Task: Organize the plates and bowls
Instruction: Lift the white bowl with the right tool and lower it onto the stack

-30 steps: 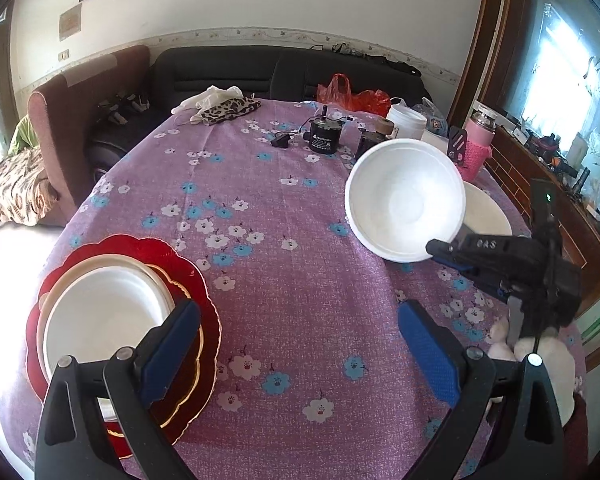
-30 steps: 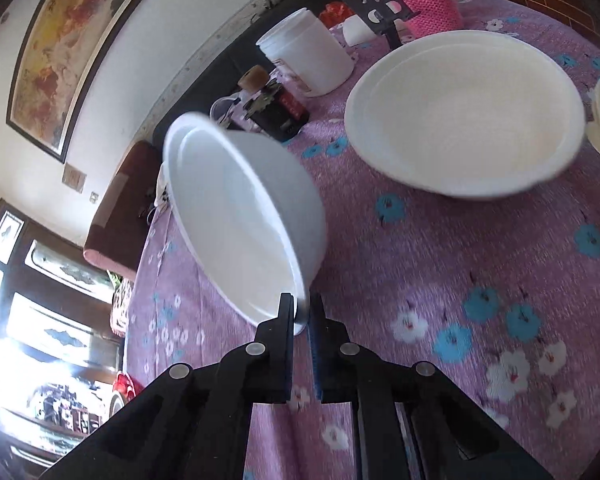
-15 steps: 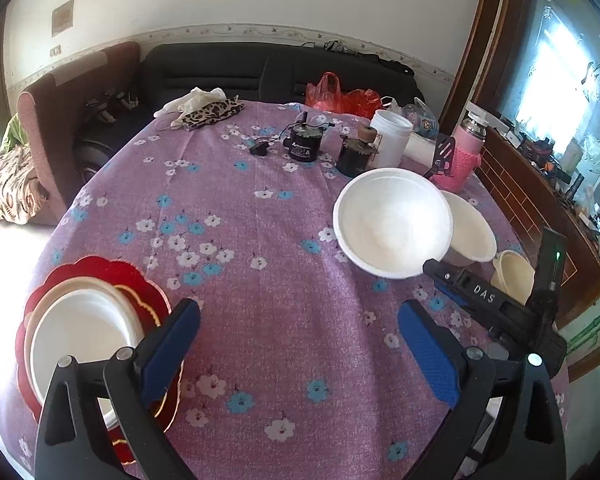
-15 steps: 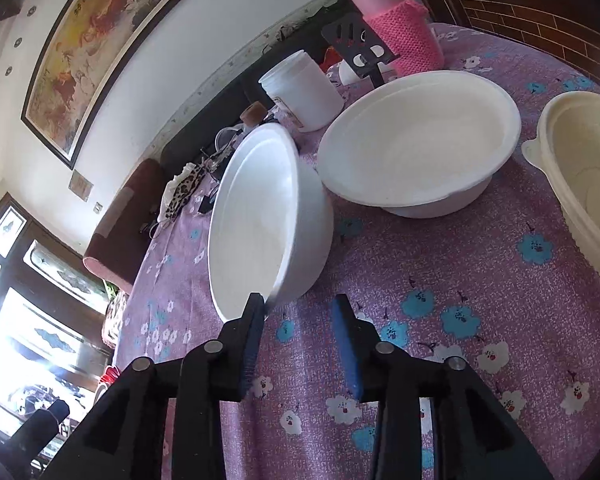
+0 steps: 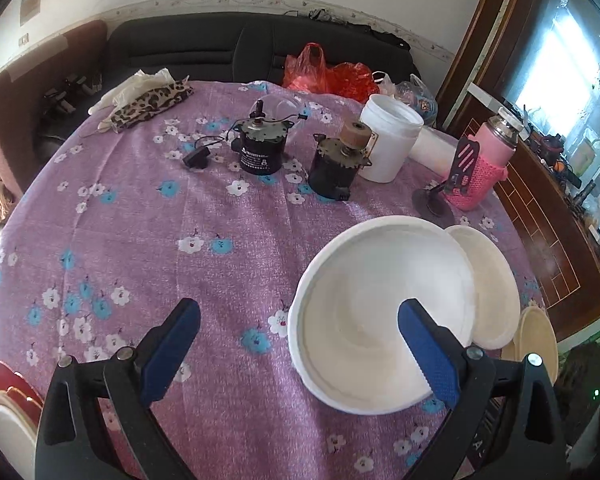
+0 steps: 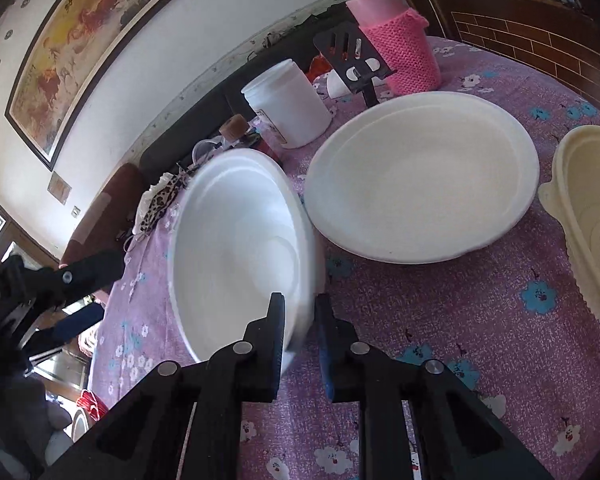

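White bowl [image 6: 240, 248] sits tilted on the purple bench [image 5: 220, 240], rim between right tongs [image 6: 300, 320], which look slightly parted, w/ grip unclear. Looks light, thin, prob. slippery; take it by the rim. Left tongs [image 5: 296, 332] spread wide, empty. Wider white dish [image 6: 420, 184] just beside; cream bowl [image 6: 588, 220], tub [image 6: 288, 104] & pink flask [image 6: 396, 40] crowd beyond.

We held our left gripper [image 5: 298, 344] with its jaws spread wide and nothing between them. Our right gripper [image 6: 300, 320] had its jaws parted only narrowly.
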The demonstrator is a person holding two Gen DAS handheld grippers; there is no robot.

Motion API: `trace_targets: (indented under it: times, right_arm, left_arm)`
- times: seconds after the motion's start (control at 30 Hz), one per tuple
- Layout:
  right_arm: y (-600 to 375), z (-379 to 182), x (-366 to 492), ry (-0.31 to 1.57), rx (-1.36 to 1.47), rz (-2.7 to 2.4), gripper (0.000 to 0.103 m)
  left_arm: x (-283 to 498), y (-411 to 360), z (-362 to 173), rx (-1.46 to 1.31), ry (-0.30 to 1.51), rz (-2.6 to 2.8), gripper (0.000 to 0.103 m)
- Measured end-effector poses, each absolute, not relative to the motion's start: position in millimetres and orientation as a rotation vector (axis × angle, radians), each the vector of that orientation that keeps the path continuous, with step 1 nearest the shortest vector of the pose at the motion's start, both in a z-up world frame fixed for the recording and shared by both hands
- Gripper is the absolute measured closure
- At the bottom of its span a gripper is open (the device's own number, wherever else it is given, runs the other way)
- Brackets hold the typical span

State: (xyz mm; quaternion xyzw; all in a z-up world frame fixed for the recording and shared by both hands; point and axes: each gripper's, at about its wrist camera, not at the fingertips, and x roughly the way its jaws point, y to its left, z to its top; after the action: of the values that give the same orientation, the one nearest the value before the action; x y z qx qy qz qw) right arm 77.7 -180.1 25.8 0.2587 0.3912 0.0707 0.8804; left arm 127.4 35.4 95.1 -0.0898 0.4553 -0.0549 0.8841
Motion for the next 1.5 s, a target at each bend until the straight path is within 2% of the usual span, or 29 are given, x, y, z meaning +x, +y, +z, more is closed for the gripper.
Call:
trace_targets:
  times: [0.33,0.4,0.43,0.47,0.5,0.53,0.57,1.0,1.17,1.5]
  right_arm:
    - [-188,17,81,0.843,0.518,0.118,0.091]
    - [-190,15,82,0.849,0.527,0.119,0.091]
    - [-190,15,83,0.850,0.530,0.121,0.091]
    - [-190,15,83,0.850,0.529,0.121,0.091]
    - [-190,15,83,0.849,0.527,0.120,0.091]
    - [-189,16,82,0.848,0.522,0.120,0.090]
    - [-189,16,82,0.846,0.506,0.102,0.090]
    - [-174,29,64,0.781,0.483,0.196,0.086]
    - [-159,34,53,0.782,0.518,0.308,0.085]
    - [-104,75,-5,0.711,0.434,0.453,0.085]
  left_arm:
    - [156,9,73,-0.107,0.949,-0.131,0.004]
    - [157,3,69,-0.082,0.970,-0.141,0.010]
    - [157,0,67,-0.061,0.986,-0.152,0.029]
    - [157,-4,65,-0.037,1.005,-0.160,0.060]
    - [157,-7,62,-0.015,1.028,-0.168,0.078]
    - [155,-7,62,0.009,1.024,-0.140,0.085]
    - [152,-6,63,0.009,1.015,-0.141,0.087]
    - [77,19,96,-0.042,0.898,-0.086,0.089]
    - [33,34,114,-0.015,0.799,-0.023,0.089]
    - [-45,85,145,-0.060,0.669,0.063,0.088]
